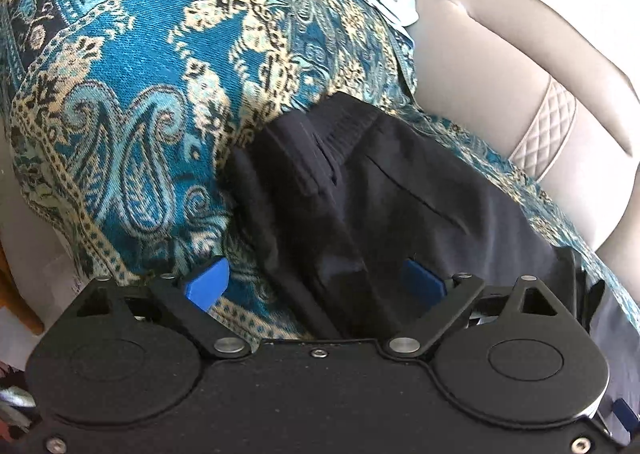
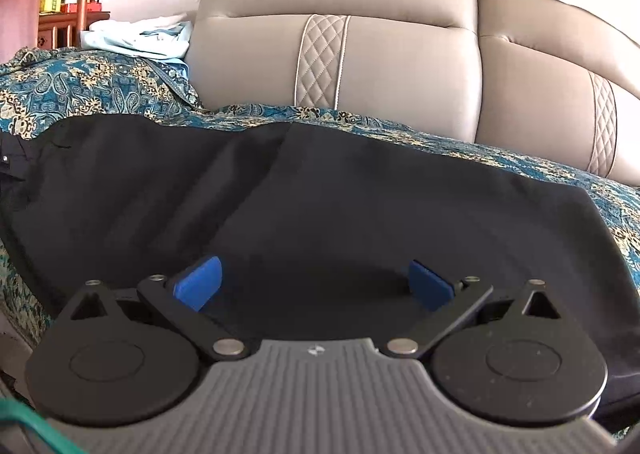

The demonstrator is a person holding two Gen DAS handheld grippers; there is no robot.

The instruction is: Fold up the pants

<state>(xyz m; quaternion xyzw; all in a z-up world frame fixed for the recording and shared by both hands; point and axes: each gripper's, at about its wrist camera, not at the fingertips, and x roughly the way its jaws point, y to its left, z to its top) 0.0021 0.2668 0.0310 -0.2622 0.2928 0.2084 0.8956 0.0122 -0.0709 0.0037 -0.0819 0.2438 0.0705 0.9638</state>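
Observation:
Dark navy pants (image 1: 372,190) lie on a teal paisley throw (image 1: 140,94) over a sofa seat. In the left wrist view the ribbed waistband end is bunched and folded over. My left gripper (image 1: 316,286) is open, its blue fingers astride a fold of the pants near the waist. In the right wrist view the pants (image 2: 320,198) lie spread flat across the seat. My right gripper (image 2: 316,286) is open, low over the near edge of the cloth, holding nothing.
The beige leather sofa back (image 2: 400,54) with quilted stripes rises behind the seat. Light blue cloth (image 2: 140,38) is piled at the far left end. A wooden shelf (image 2: 60,26) stands beyond. The paisley throw (image 2: 100,90) covers the seat.

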